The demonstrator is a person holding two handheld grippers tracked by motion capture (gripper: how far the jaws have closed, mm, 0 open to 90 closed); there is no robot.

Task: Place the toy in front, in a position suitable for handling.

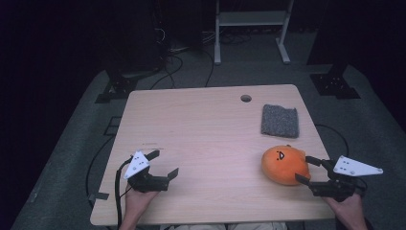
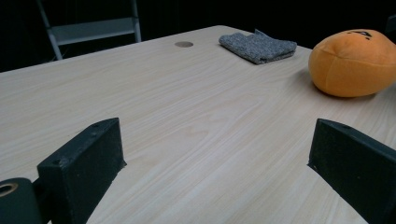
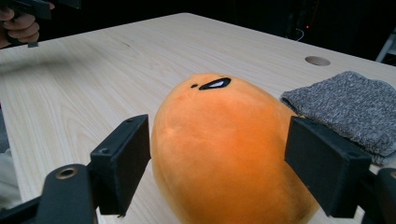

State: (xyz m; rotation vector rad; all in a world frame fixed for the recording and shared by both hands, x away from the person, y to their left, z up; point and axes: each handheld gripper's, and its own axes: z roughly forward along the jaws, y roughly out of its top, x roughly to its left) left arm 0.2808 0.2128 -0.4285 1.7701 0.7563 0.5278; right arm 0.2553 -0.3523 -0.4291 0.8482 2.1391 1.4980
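High view: orange plush toy (image 1: 283, 165) at table's (image 1: 201, 124) right front, folded grey cloth (image 1: 280, 120) just behind, apart. Right gripper (image 1: 306, 169) spread wide around toy's near end, pads seemingly not pressing. Left gripper (image 1: 163, 164) wide open, holding nothing, over bare wood well away.

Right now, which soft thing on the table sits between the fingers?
The orange plush toy, round with a drawn face, sits between the right gripper fingers. The flat grey cloth lies apart, farther back.

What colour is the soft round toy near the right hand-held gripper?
The soft toy is orange with small black face marks; the right gripper view shows it best.
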